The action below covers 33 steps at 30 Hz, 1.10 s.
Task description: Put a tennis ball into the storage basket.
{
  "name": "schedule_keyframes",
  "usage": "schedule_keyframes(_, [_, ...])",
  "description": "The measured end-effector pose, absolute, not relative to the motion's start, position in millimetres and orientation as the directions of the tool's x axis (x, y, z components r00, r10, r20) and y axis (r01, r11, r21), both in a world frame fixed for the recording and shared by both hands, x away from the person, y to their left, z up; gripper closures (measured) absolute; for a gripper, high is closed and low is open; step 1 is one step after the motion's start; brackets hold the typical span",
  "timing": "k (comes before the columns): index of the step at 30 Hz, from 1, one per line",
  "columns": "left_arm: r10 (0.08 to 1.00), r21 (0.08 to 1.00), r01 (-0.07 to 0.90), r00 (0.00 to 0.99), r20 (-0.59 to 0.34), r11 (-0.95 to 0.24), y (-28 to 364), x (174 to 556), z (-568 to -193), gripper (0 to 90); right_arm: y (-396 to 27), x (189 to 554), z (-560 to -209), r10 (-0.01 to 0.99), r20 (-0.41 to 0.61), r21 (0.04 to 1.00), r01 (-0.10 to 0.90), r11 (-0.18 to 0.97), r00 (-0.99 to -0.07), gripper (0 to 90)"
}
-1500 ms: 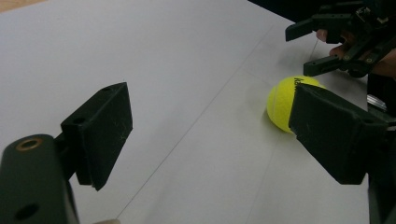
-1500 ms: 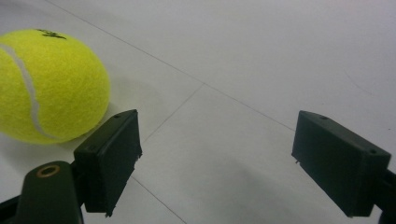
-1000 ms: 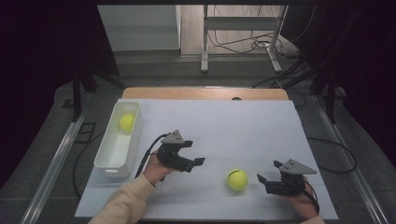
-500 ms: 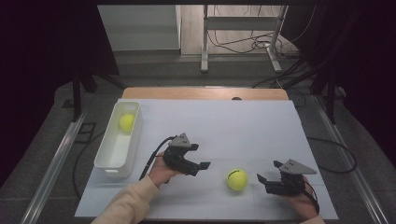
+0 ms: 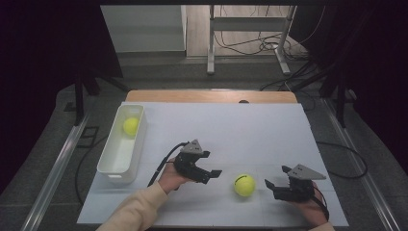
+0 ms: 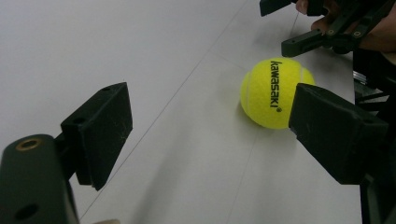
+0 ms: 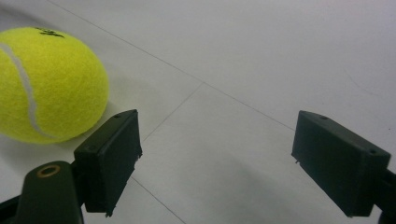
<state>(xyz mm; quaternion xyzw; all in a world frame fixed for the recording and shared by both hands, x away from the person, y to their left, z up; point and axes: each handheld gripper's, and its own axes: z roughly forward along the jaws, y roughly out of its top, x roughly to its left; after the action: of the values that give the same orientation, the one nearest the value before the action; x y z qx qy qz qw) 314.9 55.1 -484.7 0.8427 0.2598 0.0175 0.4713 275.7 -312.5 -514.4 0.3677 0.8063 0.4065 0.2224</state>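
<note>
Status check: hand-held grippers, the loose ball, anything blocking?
Left hand-held gripper open, empty, aimed at tennis ball. Right hand-held gripper open, empty, beside it. Ball loose on table, path clear.

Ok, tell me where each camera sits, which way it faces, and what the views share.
High view: fixed above the person's side, looking forward and down on the table; both forearms and each hand-held gripper, left and right, show.
Left gripper view: rides the left hand-held gripper, looking between its open jaws at the tennis ball; the right hand shows beyond.
Right gripper view: rides the right hand-held gripper, jaws open, ball at its left.
All three share the ball.
</note>
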Motion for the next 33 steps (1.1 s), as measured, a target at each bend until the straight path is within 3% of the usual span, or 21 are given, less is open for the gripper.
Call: schedule_keyframes(33, [0.357,0.779,0.395,0.904,-0.236,-0.486,11,307,-494,12.6,-312,276,-514,0.77,-0.062,0.818,0.41,0.404,-0.635,16.1])
